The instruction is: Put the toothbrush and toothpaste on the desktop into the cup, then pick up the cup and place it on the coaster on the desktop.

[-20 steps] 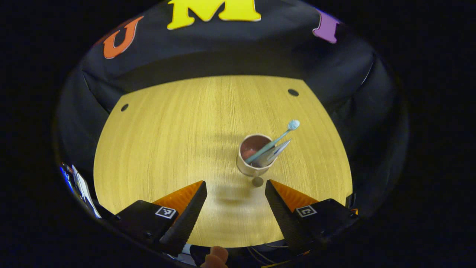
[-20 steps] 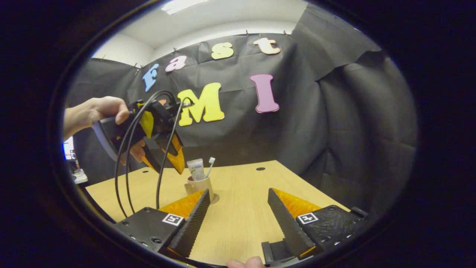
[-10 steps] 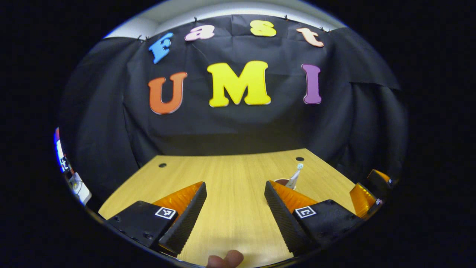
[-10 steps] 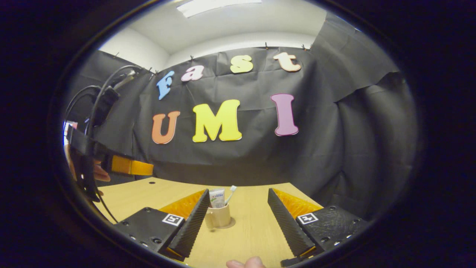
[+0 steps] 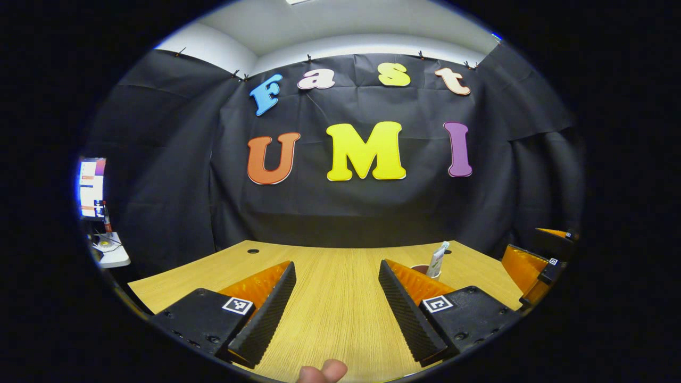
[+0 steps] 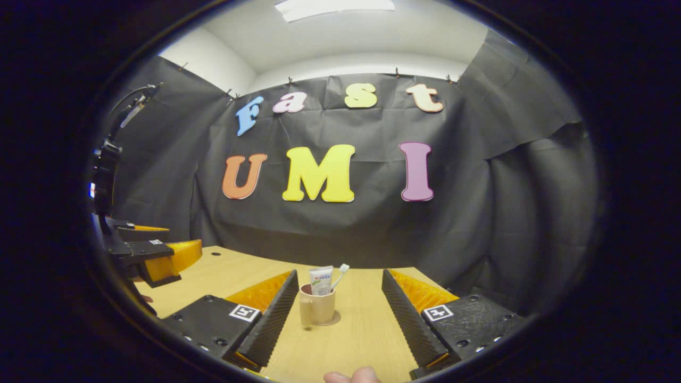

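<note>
The cup (image 6: 317, 307) stands on the coaster (image 6: 334, 321), toothbrush (image 6: 341, 272) and toothpaste (image 6: 321, 280) inside. Both claws, left (image 5: 337, 300) and right (image 6: 337, 313), gape empty. It looks light and top-heavy; best gripped low across its body.

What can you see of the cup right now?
The cup is a tan, matte mug, plastic or ceramic by its look, with a small handle on its left side and a reddish-brown inside. It stands upright on a round coaster on the wooden desktop. The toothpaste and toothbrush stick out of its mouth. Neither gripper touches it.
</note>
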